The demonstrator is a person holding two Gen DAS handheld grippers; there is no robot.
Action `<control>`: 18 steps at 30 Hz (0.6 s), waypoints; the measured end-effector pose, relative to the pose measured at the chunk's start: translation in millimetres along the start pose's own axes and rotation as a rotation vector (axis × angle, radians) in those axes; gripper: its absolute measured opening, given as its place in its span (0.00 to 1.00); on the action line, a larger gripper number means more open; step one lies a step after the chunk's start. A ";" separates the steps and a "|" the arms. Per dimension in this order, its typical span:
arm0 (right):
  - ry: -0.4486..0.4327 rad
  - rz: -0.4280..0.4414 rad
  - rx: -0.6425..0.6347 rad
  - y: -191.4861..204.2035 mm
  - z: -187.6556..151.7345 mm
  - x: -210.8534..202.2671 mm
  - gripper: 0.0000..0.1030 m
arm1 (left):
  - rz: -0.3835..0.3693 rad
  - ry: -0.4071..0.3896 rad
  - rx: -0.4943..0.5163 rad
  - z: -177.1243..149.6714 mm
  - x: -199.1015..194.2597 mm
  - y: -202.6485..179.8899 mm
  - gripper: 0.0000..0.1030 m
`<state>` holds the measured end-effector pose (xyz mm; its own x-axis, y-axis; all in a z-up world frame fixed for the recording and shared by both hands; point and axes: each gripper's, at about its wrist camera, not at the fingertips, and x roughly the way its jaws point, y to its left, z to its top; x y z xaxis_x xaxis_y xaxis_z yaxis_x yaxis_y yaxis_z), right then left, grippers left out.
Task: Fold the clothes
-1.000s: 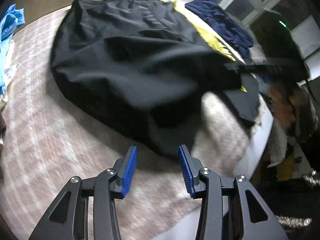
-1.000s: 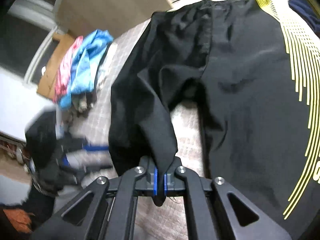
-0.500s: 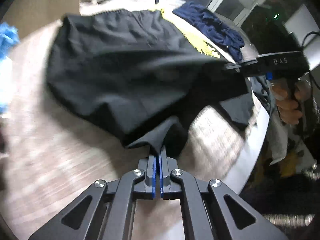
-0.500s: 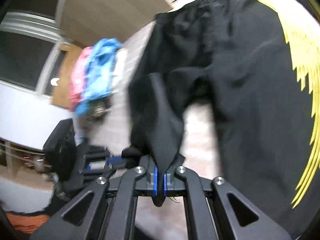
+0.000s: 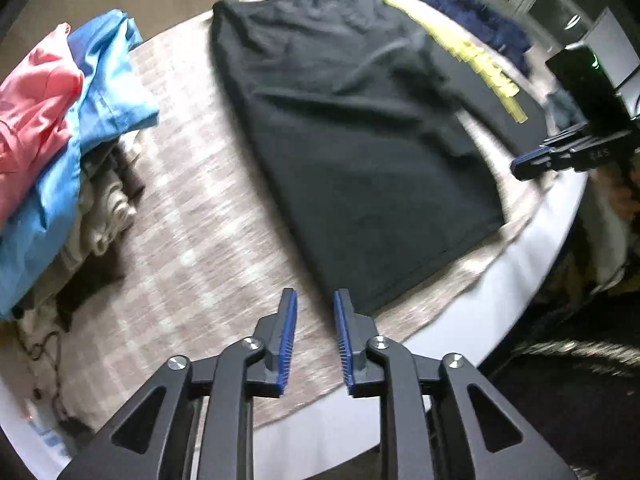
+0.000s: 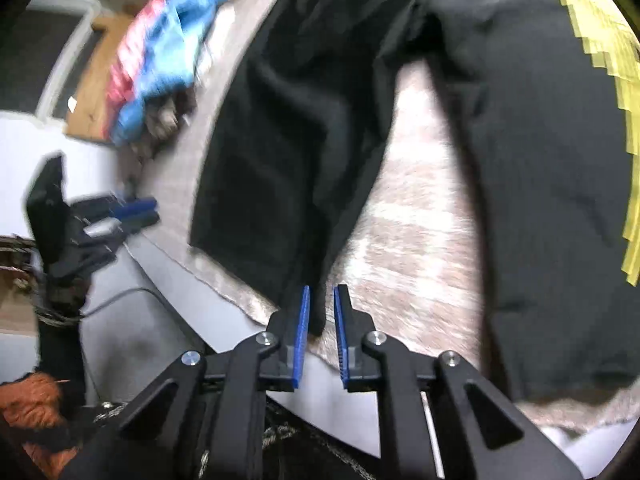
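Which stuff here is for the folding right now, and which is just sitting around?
For the job:
- black shorts with yellow stripes
- left gripper, opening, nothing between
- right gripper, opening, shorts corner between

Just lying about:
- pink and blue clothes pile
- navy garment

Black shorts (image 5: 360, 128): I see matt, smooth woven cloth with a yellow printed stripe.
Table cover (image 5: 192, 240): beneath the shorts, a rough, woven, checked cloth.
Clothes pile (image 5: 60, 128): left of the shorts, soft pink and blue cloth.
Left gripper (image 5: 315, 322): matt black plastic, ribbed blue pads, shiny metal screws.
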<state>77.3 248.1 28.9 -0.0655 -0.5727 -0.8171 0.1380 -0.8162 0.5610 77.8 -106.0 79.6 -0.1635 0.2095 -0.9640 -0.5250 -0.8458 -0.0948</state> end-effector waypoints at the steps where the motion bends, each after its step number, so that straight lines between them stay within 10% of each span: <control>1: -0.052 -0.025 0.008 -5.7 -1.5 -14.7 0.13 | -0.009 -0.020 0.010 2.9 -2.6 -5.4 0.26; 8: -0.342 -0.297 0.144 -79.8 -35.6 -109.3 0.13 | -0.204 -0.094 0.075 34.5 9.2 -63.7 0.26; 18: -0.292 -0.390 0.158 -163.9 -45.5 -125.3 0.17 | -0.382 -0.047 0.156 83.8 63.8 -194.9 0.27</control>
<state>107.8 457.1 33.3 -0.3585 -0.2024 -0.9113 -0.1012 -0.9620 0.2535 99.7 113.3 57.4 0.0321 0.5193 -0.8540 -0.6750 -0.6189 -0.4017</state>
